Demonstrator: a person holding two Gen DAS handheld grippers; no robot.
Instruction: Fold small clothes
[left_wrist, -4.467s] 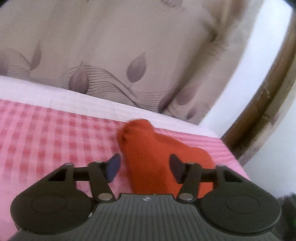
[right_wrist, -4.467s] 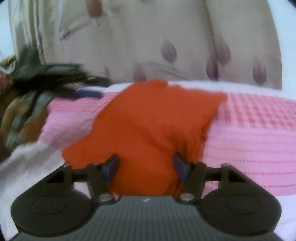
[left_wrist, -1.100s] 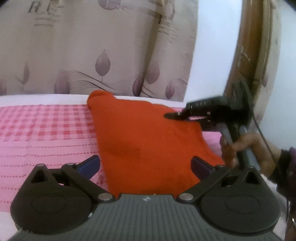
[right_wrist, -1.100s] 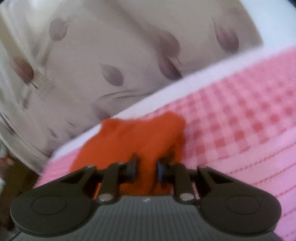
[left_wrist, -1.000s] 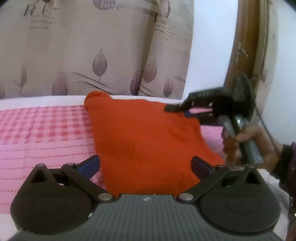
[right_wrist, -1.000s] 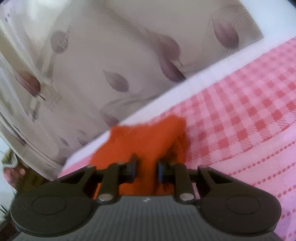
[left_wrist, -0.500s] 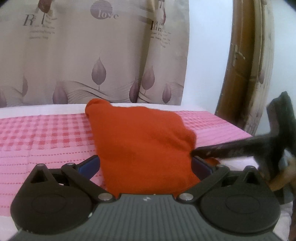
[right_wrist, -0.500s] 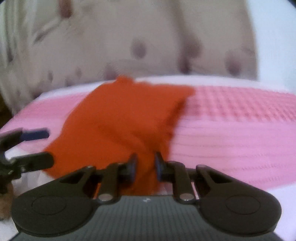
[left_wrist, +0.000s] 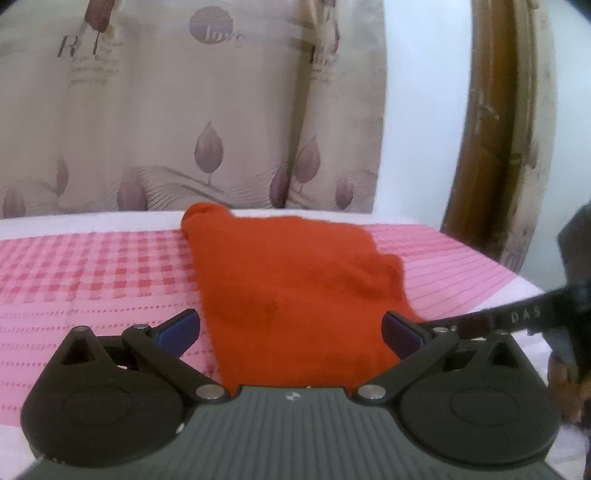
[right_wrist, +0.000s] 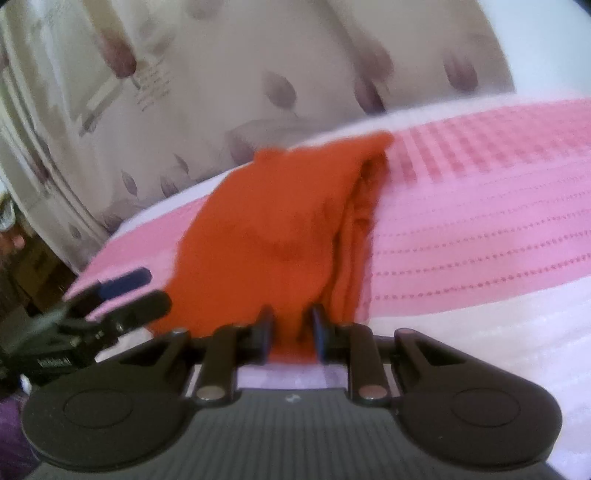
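Observation:
An orange-red garment (left_wrist: 295, 291) lies folded on the pink checked bedcover (left_wrist: 92, 273). My left gripper (left_wrist: 290, 330) is open wide, its blue-padded fingers on either side of the garment's near edge, not gripping it. My right gripper (right_wrist: 291, 332) is shut on the garment's (right_wrist: 280, 236) near edge, the cloth pinched between its fingers. The right gripper shows at the right of the left wrist view (left_wrist: 517, 317); the left gripper shows at the left of the right wrist view (right_wrist: 122, 291).
A beige curtain (left_wrist: 184, 110) with leaf prints hangs behind the bed. A brown wooden door frame (left_wrist: 498, 147) stands at the right. The bed's white edge (right_wrist: 498, 332) runs in front. A hand (left_wrist: 569, 384) holds the right gripper.
My right gripper has carried the garment's far corner over toward the near edge, folding the cloth, and now holds it low at the front. My left gripper stays open and nearly still.

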